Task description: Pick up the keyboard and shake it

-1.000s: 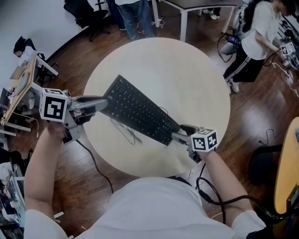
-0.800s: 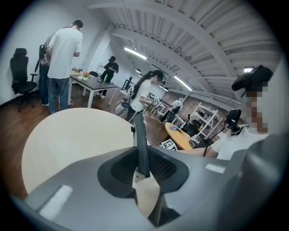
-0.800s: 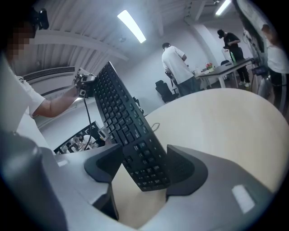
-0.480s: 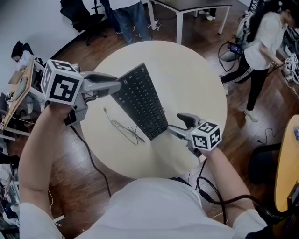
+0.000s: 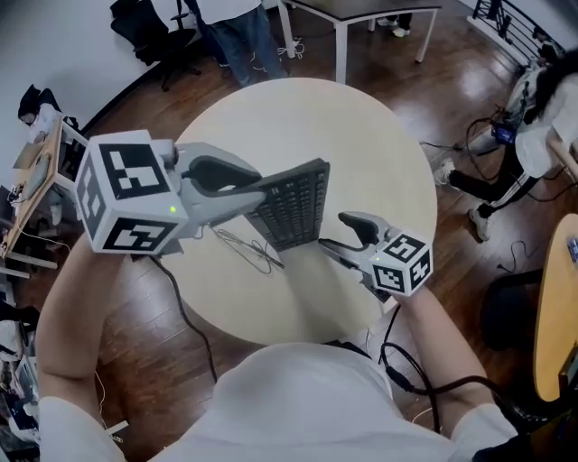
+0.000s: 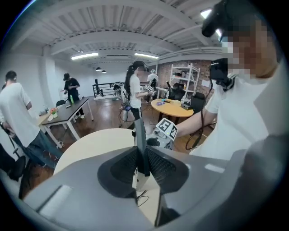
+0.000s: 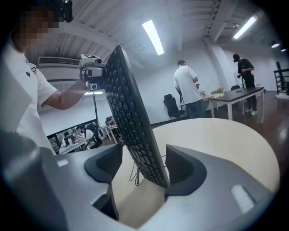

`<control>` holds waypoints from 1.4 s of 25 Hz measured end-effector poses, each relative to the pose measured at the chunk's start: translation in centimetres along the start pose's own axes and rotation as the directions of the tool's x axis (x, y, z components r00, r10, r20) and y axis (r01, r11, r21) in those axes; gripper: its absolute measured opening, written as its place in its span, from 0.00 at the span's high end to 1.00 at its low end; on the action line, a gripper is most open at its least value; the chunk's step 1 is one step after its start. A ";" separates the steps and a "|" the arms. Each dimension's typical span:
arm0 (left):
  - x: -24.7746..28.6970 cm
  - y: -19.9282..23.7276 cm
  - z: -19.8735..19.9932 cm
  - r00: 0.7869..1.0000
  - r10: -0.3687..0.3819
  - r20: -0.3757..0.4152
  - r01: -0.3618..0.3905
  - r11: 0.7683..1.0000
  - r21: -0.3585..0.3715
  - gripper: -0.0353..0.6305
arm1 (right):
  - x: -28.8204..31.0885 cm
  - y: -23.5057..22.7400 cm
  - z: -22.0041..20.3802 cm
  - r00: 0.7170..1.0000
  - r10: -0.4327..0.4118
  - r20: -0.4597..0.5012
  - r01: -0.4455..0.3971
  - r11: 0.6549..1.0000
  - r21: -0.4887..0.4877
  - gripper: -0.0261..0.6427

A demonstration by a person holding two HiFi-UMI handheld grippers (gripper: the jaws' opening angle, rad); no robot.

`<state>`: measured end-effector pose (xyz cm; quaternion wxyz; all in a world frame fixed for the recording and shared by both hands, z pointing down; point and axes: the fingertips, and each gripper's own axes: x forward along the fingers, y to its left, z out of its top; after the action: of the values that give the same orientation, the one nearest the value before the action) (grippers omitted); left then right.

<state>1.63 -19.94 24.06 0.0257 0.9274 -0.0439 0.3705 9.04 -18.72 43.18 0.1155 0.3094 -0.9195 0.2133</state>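
Observation:
The black keyboard (image 5: 293, 203) is off the round beige table (image 5: 361, 135) and tipped steeply, its left end high. My left gripper (image 5: 262, 185) is raised close to the head camera and shut on that upper end. In the left gripper view the pads (image 6: 156, 164) pinch the keyboard's thin edge (image 6: 140, 140). My right gripper (image 5: 331, 230) sits low at the keyboard's other end. In the right gripper view the keyboard (image 7: 131, 117) stands between wide-apart jaws (image 7: 142, 169). It leans on the right pad (image 7: 180, 167), with a clear gap to the left pad. The keyboard's cable (image 5: 248, 253) lies looped on the table.
Several people stand around the room, one at the right (image 5: 542, 108). A white desk (image 5: 361, 13) and a black chair (image 5: 149, 27) stand beyond the table. A yellow round table (image 5: 555, 307) sits at the right edge. Dark wood floor surrounds the table.
My left gripper rose and swung toward the camera, tipping the keyboard from a shallow slant to steeply upright. The right gripper stayed low at the other end. The person at the right walked off.

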 end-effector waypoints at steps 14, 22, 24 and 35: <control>0.1 -9.1 -2.4 0.999 -0.036 -0.020 0.040 0.961 0.272 0.84 | -0.1 5.8 2.4 0.995 0.092 -0.048 -0.102 0.945 -0.309 0.54; -0.1 -12.6 -5.0 0.997 -0.070 -0.032 0.077 0.925 0.372 0.84 | 0.4 9.6 0.9 0.982 0.100 -0.162 -0.168 0.855 -0.490 0.65; -0.4 -13.2 -5.7 0.996 -0.080 -0.033 0.087 0.919 0.384 0.83 | 0.5 10.5 0.3 0.978 0.100 -0.181 -0.180 0.842 -0.509 0.69; -0.2 -15.0 -11.9 0.979 -0.174 -0.106 0.201 0.907 0.371 0.78 | 2.9 12.2 -2.8 0.968 -0.045 -0.247 -0.143 0.709 -0.690 0.79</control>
<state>-5.16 -4.04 32.25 -0.1174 0.9011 0.1188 0.4001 -0.58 -10.13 42.73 0.3316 0.1887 -0.9175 -0.1128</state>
